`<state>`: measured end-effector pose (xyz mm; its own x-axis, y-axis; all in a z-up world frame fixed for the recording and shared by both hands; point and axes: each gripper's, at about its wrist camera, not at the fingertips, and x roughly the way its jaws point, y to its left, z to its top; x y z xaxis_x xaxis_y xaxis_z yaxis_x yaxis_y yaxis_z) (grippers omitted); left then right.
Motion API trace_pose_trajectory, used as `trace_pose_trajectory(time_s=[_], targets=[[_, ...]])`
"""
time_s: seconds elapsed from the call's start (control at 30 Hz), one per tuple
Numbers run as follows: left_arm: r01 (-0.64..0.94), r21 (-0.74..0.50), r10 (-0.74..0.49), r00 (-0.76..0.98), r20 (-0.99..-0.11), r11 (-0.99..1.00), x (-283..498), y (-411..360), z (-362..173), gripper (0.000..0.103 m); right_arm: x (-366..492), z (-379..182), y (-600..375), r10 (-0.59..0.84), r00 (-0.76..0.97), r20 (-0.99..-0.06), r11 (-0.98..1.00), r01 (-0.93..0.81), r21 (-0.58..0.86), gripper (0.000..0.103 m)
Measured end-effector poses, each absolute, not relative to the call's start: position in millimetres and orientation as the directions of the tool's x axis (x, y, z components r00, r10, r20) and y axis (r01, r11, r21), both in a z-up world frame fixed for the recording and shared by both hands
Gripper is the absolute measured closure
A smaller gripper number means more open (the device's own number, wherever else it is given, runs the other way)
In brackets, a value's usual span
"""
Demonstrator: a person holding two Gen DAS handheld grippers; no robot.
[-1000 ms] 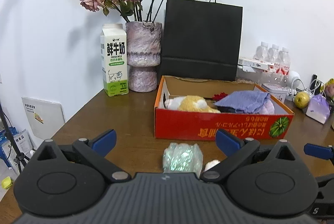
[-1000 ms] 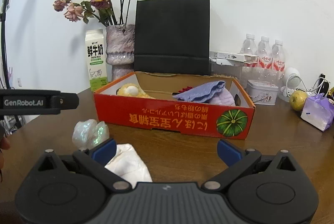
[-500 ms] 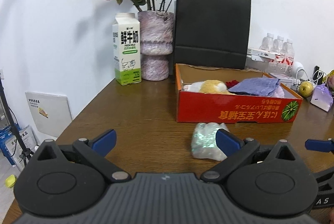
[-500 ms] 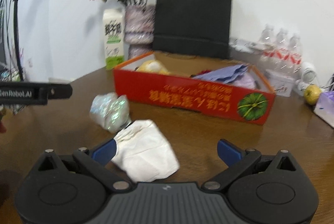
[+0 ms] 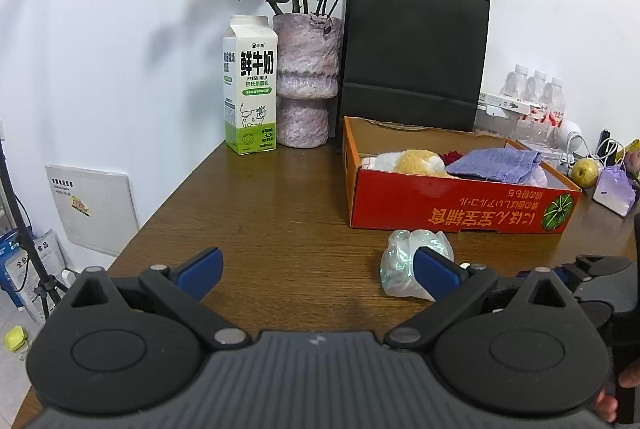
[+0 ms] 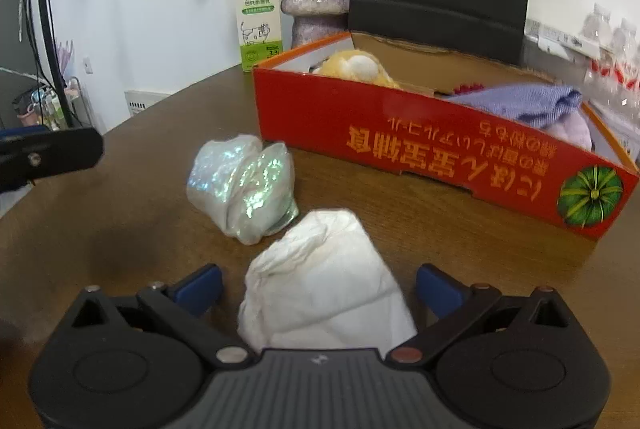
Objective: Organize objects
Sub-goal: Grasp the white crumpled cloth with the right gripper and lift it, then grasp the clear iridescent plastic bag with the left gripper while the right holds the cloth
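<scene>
Inside red box (image 5: 460,207): yellow plush (image 5: 420,162), purple cloth (image 5: 496,165).

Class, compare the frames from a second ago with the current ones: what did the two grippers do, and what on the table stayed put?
The right gripper has closed in on the white crumpled cloth, which now lies between its open fingers, not yet gripped. The left gripper swung left, open and empty, so the iridescent bag now sits by its right finger. The red box, milk carton and vase stayed put.
</scene>
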<state>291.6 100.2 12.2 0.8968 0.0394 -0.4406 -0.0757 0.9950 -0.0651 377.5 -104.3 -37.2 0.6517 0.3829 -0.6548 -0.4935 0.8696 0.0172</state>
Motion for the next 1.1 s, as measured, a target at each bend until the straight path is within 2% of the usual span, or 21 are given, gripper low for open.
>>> trace_pose_trajectory(time_s=[0.2,0.27,0.3,0.37,0.4,0.57,0.8,1.1], targets=[[-0.068,-0.056,0.035,0.894,-0.447,0.996,291.7,96.7,10.2,0.000,376.1,-36.9,-107.6,0.394,0.651,-0.648,0.866,-0.500,0.025,0.002],[-0.068,-0.058,0.035,0.894,-0.447,0.996,291.5,96.5,10.0,0.000,371.0,-36.2,-108.2,0.407,0.662,-0.630,0.861,-0.509,0.022,0.018],[-0.069,-0.060,0.035,0.893,-0.448,0.996,291.6,96.5,9.9,0.000,369.7,-35.2,-108.3,0.414,0.665,-0.621,0.858,-0.513,0.022,0.030],[-0.071,-0.061,0.036,0.891,-0.452,0.996,292.2,96.8,9.0,0.000,368.9,-33.7,-108.6,0.419,0.670,-0.613,0.857,-0.514,0.023,0.041],[-0.072,-0.060,0.037,0.890,-0.454,0.996,292.5,96.8,8.4,0.000,368.0,-32.8,-110.5,0.421,0.676,-0.604,0.860,-0.510,0.029,0.063],[-0.074,-0.063,0.037,0.889,-0.457,0.995,293.0,97.5,7.1,0.000,360.2,-28.9,-120.4,0.405,0.717,-0.567,0.883,-0.468,0.039,0.064],[-0.082,-0.068,0.042,0.885,-0.464,0.994,295.6,99.1,5.2,0.000,347.5,-21.8,-137.3,0.321,0.814,-0.484,0.926,-0.377,-0.019,0.064],[-0.076,-0.052,0.042,0.880,-0.473,0.996,299.8,93.3,-1.8,0.000,345.8,-21.0,-189.3,0.228,0.861,-0.454,0.960,-0.276,-0.042,0.063]])
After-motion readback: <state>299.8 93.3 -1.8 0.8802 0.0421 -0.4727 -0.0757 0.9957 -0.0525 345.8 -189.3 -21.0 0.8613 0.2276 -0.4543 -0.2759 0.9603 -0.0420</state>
